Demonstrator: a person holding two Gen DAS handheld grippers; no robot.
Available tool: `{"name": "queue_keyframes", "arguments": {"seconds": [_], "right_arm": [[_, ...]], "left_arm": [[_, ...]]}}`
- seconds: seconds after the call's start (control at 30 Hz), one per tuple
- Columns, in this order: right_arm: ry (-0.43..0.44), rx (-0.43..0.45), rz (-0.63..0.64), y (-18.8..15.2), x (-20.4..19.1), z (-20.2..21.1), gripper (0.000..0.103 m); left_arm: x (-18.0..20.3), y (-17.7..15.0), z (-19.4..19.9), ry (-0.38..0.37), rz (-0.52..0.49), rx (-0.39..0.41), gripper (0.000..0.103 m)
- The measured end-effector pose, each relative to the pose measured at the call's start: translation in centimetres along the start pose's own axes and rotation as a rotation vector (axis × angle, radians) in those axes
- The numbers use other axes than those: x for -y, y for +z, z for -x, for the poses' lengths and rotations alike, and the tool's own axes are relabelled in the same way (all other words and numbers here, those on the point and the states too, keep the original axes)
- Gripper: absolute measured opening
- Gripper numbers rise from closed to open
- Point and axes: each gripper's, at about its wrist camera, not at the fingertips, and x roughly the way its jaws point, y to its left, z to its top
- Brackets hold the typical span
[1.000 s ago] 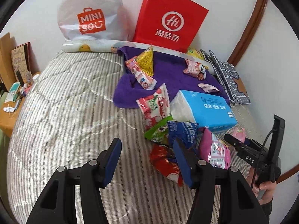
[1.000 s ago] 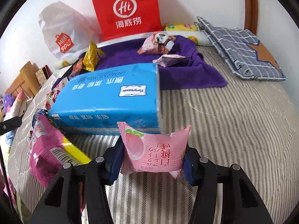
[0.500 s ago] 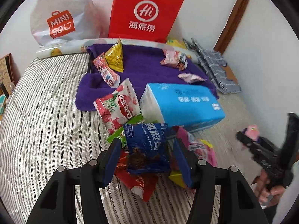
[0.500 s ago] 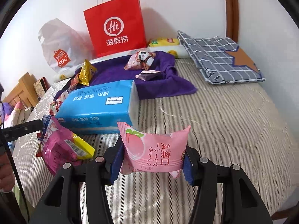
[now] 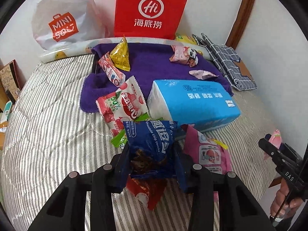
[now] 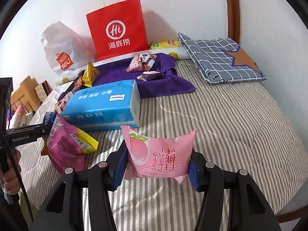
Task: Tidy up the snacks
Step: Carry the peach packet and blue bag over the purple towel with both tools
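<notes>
In the left wrist view my left gripper [image 5: 152, 154] has its jaws closing on a blue chocolate chip cookie bag [image 5: 152, 134], and the pads press its crumpled sides. The bag sits atop a red packet [image 5: 146, 192] and a green one [image 5: 119, 140]. A pink bag [image 5: 207, 152] lies just to the right. My right gripper [image 6: 156, 159] is shut on a pink peach snack packet [image 6: 157, 154], held above the striped bed [image 6: 231, 125]. That same packet [image 5: 276, 137] shows at the right edge of the left wrist view.
A blue tissue pack [image 5: 192, 104] lies behind the snack pile. A purple towel [image 5: 154, 63] carries several small snacks. A red paper bag [image 5: 150, 11] and a white plastic bag [image 5: 63, 19] lean on the wall. A checked cloth [image 6: 221, 57] lies at the back right.
My left gripper slid right over the blue cookie bag, then narrowed its jaws onto it. My right gripper drew back and up with the peach packet.
</notes>
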Motion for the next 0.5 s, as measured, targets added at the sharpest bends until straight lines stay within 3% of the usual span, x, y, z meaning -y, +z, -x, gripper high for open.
{"name": "queue_keyframes", "arguments": {"seconds": [0.5], "right_arm": [[-0.038, 0.073, -0.058, 1.3, -0.8, 5.8, 0.054]], "left_arm": [[0.6, -0.3, 4.7, -0.019, -0.006, 0.051, 0.038]]}}
